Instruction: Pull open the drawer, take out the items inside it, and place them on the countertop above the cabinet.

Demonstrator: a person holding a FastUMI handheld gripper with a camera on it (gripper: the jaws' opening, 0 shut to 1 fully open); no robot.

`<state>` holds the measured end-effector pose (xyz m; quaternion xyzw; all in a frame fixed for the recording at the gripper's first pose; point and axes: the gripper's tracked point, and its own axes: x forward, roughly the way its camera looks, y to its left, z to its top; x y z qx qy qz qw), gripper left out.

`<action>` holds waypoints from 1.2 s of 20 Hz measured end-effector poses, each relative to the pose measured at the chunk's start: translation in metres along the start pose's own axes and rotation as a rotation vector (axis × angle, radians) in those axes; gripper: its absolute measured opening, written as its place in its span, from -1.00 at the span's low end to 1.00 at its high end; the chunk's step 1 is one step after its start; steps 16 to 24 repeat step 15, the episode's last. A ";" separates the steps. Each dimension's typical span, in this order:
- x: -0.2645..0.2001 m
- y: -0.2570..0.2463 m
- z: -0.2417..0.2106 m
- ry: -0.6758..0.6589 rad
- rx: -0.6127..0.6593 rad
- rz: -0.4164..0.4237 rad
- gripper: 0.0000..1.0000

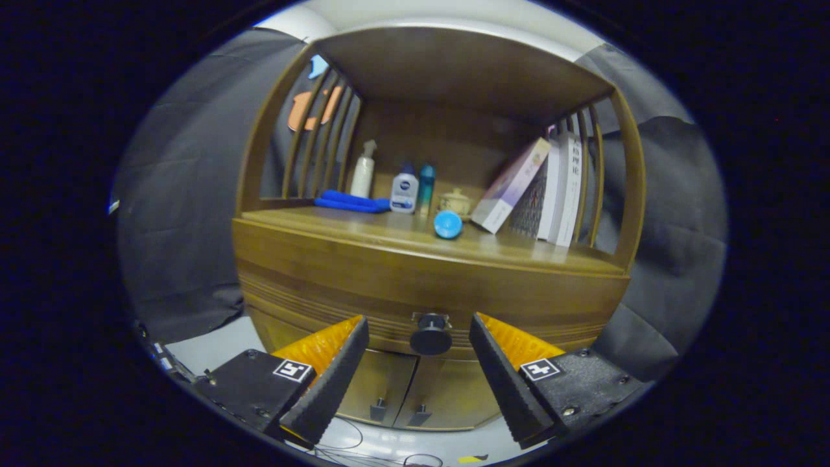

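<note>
Drawer (428, 292): wooden front, long axis running left to right, face toward the gripper, closed flush under the surface; horizontal grooves cut along its lower edge. Contents hidden.

Knob (430, 337): round, dark, on a short stem, centred on the drawer front, pointing straight out toward the gripper.

Gripper (419, 340): fingers spread wide, one either side of the knob, not touching it; holding nothing.

Surface (363, 227): smooth polished wood above the drawer, roofed by a wooden top and fenced left and right by curved slats.

On the surface, left to right:
- folded blue cloth (350, 201);
- white spray bottle (363, 170), far, behind the cloth;
- white bottle (404, 189) with a dark blue label, writing too small to make out;
- slim teal bottle (425, 187);
- small pale lidded pot (454, 202);
- blue round object (448, 224), nearest the front edge, shape otherwise unclear;
- one book (512, 185) leaning right against upright books (557, 191).

Cabinet doors (415, 395): two, below the drawer, each with a small handle, lower edges cut off by the fingers.
</note>
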<state>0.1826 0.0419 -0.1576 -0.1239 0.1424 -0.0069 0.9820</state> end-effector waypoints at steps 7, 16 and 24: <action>-0.103 0.003 0.041 -0.066 0.019 0.092 1.00; -0.207 -0.004 0.056 -0.128 0.071 0.123 1.00; -0.207 -0.004 0.056 -0.128 0.071 0.123 1.00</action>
